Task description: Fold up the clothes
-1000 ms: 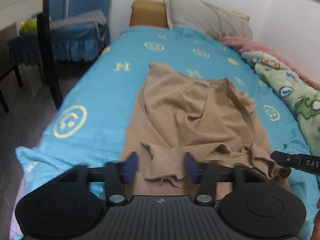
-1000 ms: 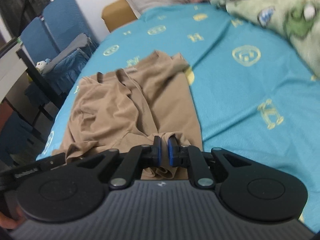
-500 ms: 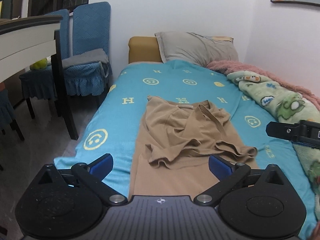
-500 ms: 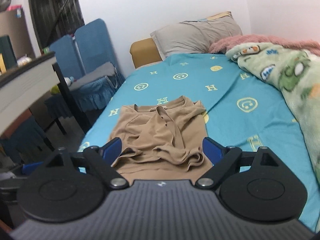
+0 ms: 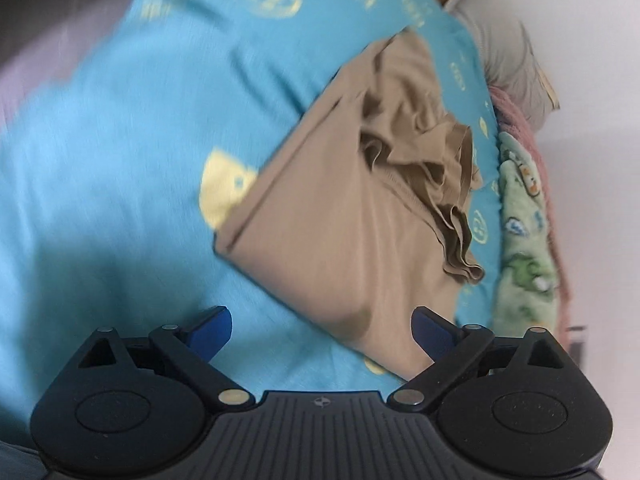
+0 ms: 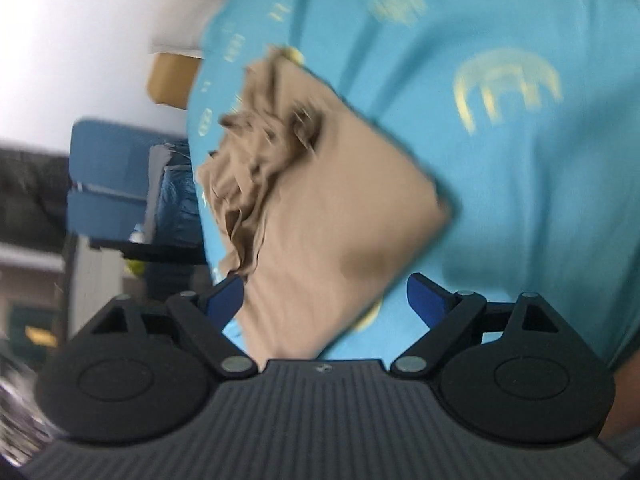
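Note:
A tan garment (image 5: 344, 216) lies partly folded on the blue bedspread (image 5: 120, 140), its near half smooth and its far half bunched in wrinkles. It also shows in the right wrist view (image 6: 320, 220). My left gripper (image 5: 322, 328) is open and empty, tilted, just above the garment's near corner. My right gripper (image 6: 325, 298) is open and empty, tilted the other way, over the garment's near edge. Both views are motion-blurred.
A green patterned blanket (image 5: 520, 220) and a pink one lie along the bed's right side. A grey pillow (image 5: 508, 48) sits at the headboard. A blue chair (image 6: 116, 184) stands beside the bed on the left.
A second ago the right gripper was shut on the garment's hem; both grippers let go, opened wide and pulled back. Now both have swung down close to the garment's near end and rolled sideways.

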